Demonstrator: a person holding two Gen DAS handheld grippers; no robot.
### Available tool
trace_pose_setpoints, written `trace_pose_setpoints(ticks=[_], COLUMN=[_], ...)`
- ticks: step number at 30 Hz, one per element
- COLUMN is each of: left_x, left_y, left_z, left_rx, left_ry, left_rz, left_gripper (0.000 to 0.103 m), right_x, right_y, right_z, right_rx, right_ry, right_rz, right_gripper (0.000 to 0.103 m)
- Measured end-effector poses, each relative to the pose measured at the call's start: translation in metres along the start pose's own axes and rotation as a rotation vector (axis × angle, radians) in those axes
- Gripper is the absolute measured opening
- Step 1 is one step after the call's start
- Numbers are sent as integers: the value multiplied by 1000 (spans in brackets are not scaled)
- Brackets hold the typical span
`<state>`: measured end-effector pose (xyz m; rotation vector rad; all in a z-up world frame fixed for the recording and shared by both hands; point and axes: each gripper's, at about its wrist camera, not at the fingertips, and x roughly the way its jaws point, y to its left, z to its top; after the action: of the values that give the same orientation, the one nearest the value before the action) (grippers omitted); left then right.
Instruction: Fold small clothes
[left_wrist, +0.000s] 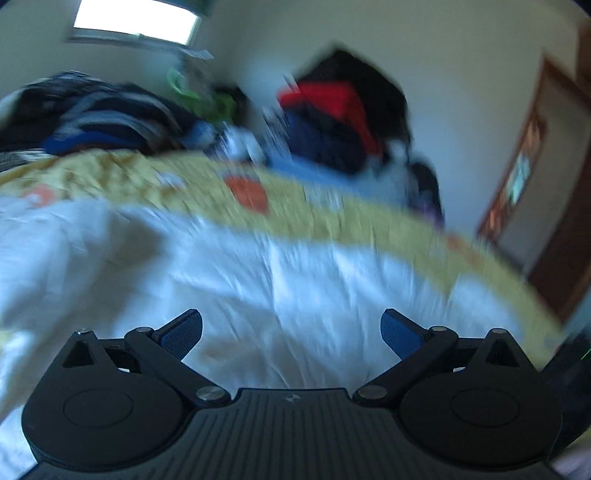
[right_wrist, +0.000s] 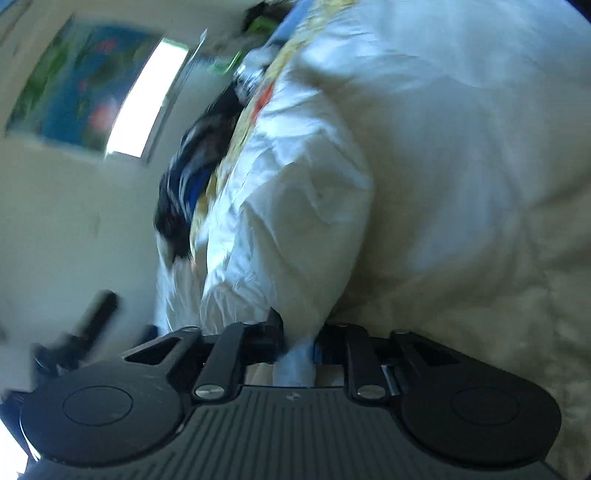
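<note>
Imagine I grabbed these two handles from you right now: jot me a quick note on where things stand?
Left gripper: open, holding nothing, hovering over the white cloth.
Right gripper: shut on a bunched fold of white cloth, lifted and draped from its jaws; the view is tilted sideways.
A pile of unfolded clothes sits at the far side of the yellow patterned bedspread.
Done: no finished fold is visible, and the pictures are blurred.
Left: fold the white piece, then work through the pile.
</note>
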<state>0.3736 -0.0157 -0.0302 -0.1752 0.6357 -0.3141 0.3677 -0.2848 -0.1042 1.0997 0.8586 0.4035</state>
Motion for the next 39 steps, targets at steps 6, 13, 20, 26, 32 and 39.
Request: trace_pose_setpoints(ticks=[6,13,20,26,32,39], left_x=[64,79,98,100,85,89], left_y=[-16,-24,-23,-14,4,3], left_z=[-19,-10,-7,-10,-12,-11], left_rx=[183,225,239,205,99,94], left_ry=[172,185,150,101,33,32], left_rz=[157,196,206,167,101,114], left_gripper=[103,103,103,103,103,103], right_x=[-59,7,100,113,25,-81], right_y=[17,40,42,30,69,70], right_z=[12,102,147,149,89,-6], right_rx=[-122,-98,-77,-114,-444,-1131], right_ry=[-125,-115,10,-8,-82,-379], right_rz=[-13,12,-54,-116,-153,-606], right_gripper=[53,71,71,56,69,79])
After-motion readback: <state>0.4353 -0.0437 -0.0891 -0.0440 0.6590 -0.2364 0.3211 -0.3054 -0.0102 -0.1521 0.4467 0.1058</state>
